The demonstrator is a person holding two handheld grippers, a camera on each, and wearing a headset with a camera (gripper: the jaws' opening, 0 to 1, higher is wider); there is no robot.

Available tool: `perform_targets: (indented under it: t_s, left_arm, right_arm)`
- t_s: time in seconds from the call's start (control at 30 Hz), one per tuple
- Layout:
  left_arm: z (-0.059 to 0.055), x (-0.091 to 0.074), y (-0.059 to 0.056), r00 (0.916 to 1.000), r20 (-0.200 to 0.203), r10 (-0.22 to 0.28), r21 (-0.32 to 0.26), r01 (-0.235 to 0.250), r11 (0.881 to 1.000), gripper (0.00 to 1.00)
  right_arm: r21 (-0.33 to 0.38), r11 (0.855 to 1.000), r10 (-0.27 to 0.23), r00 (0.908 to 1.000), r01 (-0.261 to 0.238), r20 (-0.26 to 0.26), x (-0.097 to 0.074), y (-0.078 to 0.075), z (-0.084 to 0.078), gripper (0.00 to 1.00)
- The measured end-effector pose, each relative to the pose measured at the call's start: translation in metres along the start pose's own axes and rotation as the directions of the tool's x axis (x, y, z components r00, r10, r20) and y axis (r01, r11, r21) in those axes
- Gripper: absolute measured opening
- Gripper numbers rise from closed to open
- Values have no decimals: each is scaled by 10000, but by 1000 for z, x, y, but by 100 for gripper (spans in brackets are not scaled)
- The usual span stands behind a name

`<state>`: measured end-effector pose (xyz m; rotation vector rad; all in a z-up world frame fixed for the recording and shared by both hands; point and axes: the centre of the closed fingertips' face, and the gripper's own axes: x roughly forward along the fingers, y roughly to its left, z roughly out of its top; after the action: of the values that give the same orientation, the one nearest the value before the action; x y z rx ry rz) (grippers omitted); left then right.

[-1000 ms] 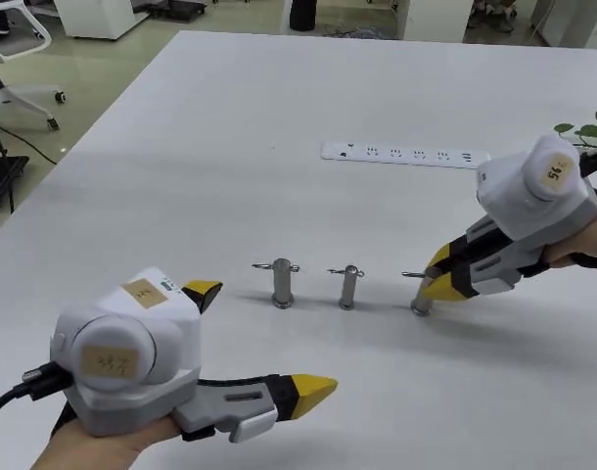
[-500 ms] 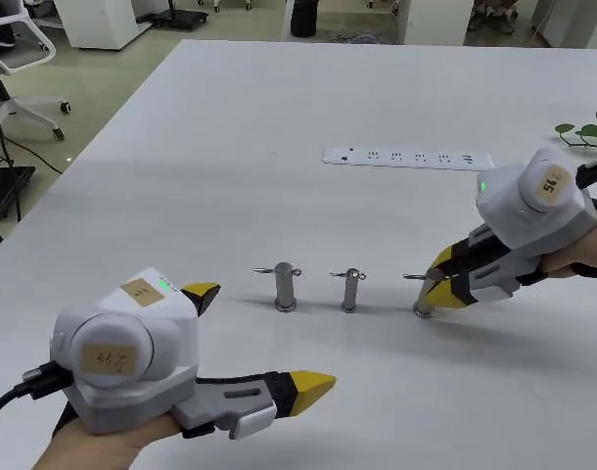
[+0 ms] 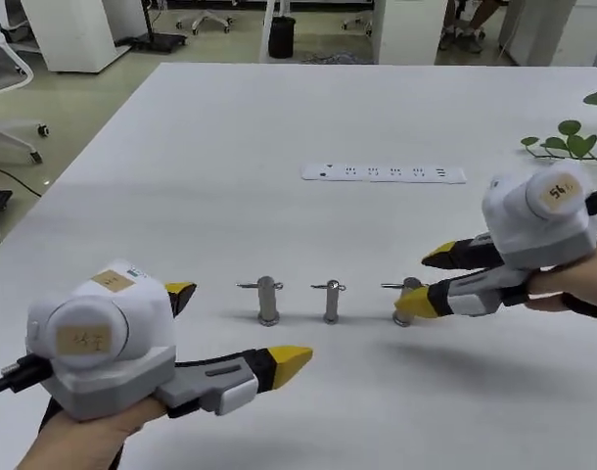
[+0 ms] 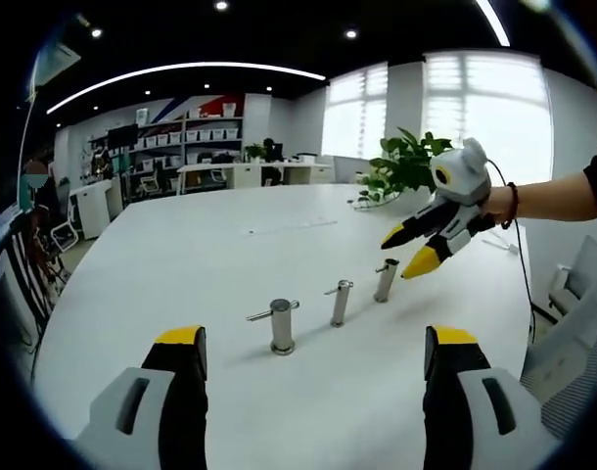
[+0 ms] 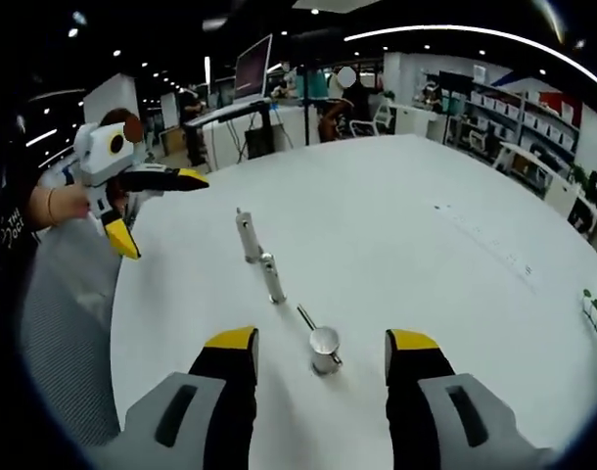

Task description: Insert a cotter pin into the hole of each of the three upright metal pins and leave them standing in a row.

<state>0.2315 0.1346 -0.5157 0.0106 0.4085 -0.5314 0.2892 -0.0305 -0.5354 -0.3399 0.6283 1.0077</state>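
Three upright metal pins stand in a row on the white table: left pin [image 3: 268, 301], middle pin [image 3: 331, 301], right pin [image 3: 406, 302]. A thin cotter pin sticks out sideways near the top of each. My right gripper [image 3: 426, 281] is open, its lower fingertip close beside the right pin. In the right gripper view that pin [image 5: 325, 350] stands just ahead of the gap between the jaws, with nothing held. My left gripper [image 3: 235, 326] hovers open in front of the row, a short way from the left pin [image 4: 281, 328].
A white power strip [image 3: 384, 173] lies farther back on the table. A green plant [image 3: 571, 138] is at the right edge. Office chairs and desks stand beyond the table. Bare tabletop [image 3: 210, 147] surrounds the row.
My right gripper has opened and let go at the top of the right pin, which stays standing. The left gripper has hardly moved. The head camera has shifted.
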Motion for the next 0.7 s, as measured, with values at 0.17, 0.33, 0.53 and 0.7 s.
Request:
perform_targets:
  t_s: [0.17, 0.33, 0.53, 0.7]
  left_arm:
    - [2, 3, 7, 9996, -84, 252, -288, -254, 9993, 85]
    - [8, 4, 7, 9993, 164, 333, -331, -327, 9989, 86]
    - [8, 1, 7, 9991, -5, 424, -473, -423, 9980, 88]
    - [8, -4, 5, 9992, 31, 393, -351, -392, 9986, 90]
  right_arm:
    - [505, 9953, -845, 9956, 825, 396, -12, 6, 9, 59]
    - [686, 9870, -1488, 9875, 1451, 523, -19, 15, 12, 62]
    - [2113, 9612, -2021, 9741, 1774, 1014, -22, 27, 12, 70]
    - [2746, 9451, -2161, 9692, 1772, 1183, -22, 39, 5, 73]
